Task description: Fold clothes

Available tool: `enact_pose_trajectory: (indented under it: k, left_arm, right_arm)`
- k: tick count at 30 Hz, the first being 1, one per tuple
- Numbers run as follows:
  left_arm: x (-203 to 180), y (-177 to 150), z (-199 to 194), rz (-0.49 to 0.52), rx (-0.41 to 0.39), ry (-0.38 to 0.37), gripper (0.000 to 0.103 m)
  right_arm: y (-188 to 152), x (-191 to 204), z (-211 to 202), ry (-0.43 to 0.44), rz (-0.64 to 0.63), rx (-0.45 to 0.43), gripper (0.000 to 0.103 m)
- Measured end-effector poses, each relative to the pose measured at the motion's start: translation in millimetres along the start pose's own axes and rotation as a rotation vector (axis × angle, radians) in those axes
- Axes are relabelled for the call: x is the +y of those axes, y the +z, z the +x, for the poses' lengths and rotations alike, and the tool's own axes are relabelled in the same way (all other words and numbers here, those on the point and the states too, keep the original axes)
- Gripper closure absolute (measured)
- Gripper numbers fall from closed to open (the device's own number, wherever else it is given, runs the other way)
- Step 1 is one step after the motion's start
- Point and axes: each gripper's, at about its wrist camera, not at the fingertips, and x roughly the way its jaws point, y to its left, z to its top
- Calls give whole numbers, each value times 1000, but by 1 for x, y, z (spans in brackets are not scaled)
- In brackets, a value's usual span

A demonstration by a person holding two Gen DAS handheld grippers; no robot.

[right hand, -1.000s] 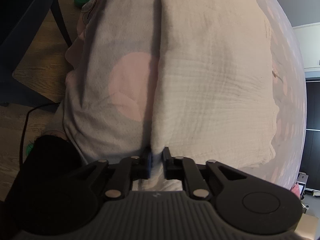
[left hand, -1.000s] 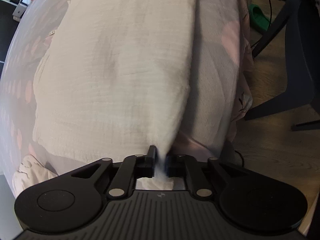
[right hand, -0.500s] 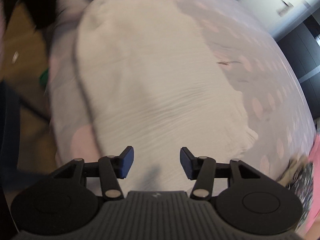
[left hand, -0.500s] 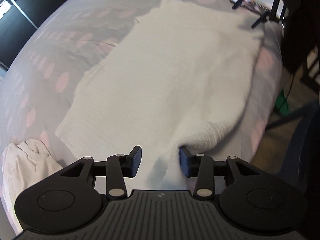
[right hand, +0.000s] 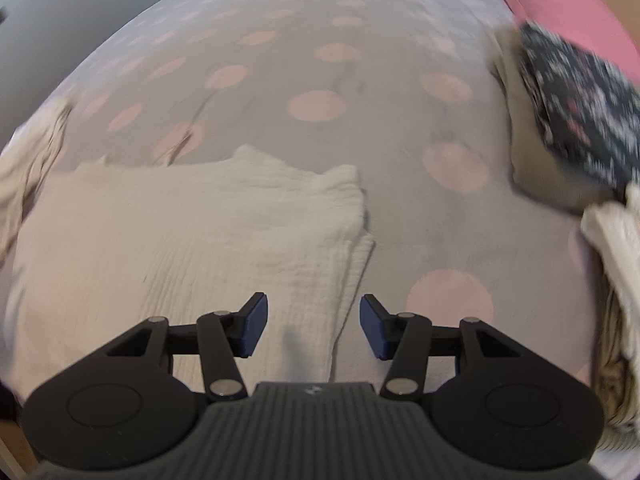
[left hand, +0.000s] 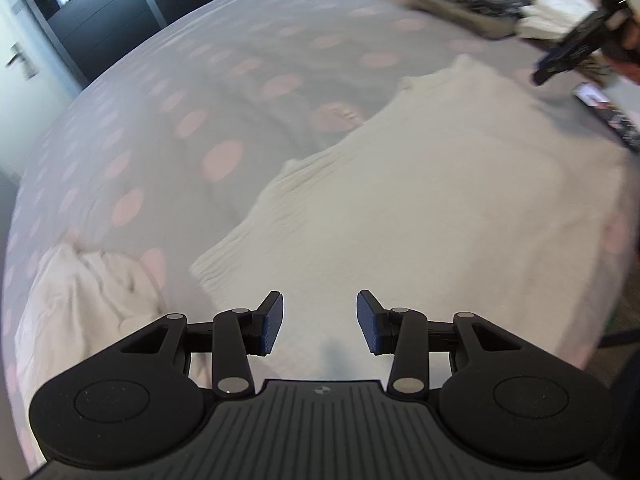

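Observation:
A cream crinkled cloth (left hand: 420, 208) lies folded flat on the grey bedspread with pink dots (left hand: 160, 120). My left gripper (left hand: 320, 322) hovers open over its near edge, nothing between the fingers. In the right wrist view the same cloth (right hand: 180, 232) fills the lower left, and its folded corner runs between the fingers of my right gripper (right hand: 313, 327), which is open and holds nothing. The right gripper also shows at the far right of the left wrist view (left hand: 576, 46), held by a hand.
A crumpled white garment (left hand: 80, 292) lies left of the cloth. A stack of folded clothes, dark floral piece (right hand: 580, 108) on top, sits at the right with a pink pillow (right hand: 560, 8) behind. A phone (left hand: 608, 116) rests near the bed's right edge.
Both grippers were shut on the cloth's edge a second ago, let go half a second ago, and have since lifted back; the cloth now lies folded on the bed.

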Motion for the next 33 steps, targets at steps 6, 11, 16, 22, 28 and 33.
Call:
enact_pose_trajectory:
  k: [6, 11, 16, 22, 28, 33]
  left_arm:
    - [18, 17, 40, -92, 91, 131, 65]
    - [34, 31, 53, -168, 81, 162, 65]
    - [42, 35, 67, -179, 89, 188, 65]
    - [47, 30, 71, -184, 113, 210, 65]
    - [53, 25, 55, -233, 72, 198, 65]
    - [56, 24, 36, -261, 11, 159, 65]
  right_arm:
    - [19, -26, 32, 20, 229, 45, 47]
    - [19, -40, 60, 35, 349, 100, 41]
    - [17, -31, 70, -9, 291, 101, 71]
    - [24, -16, 61, 53, 257, 93, 95]
    - [42, 23, 24, 181, 191, 42, 96]
    - [54, 68, -11, 308, 166, -10, 96]
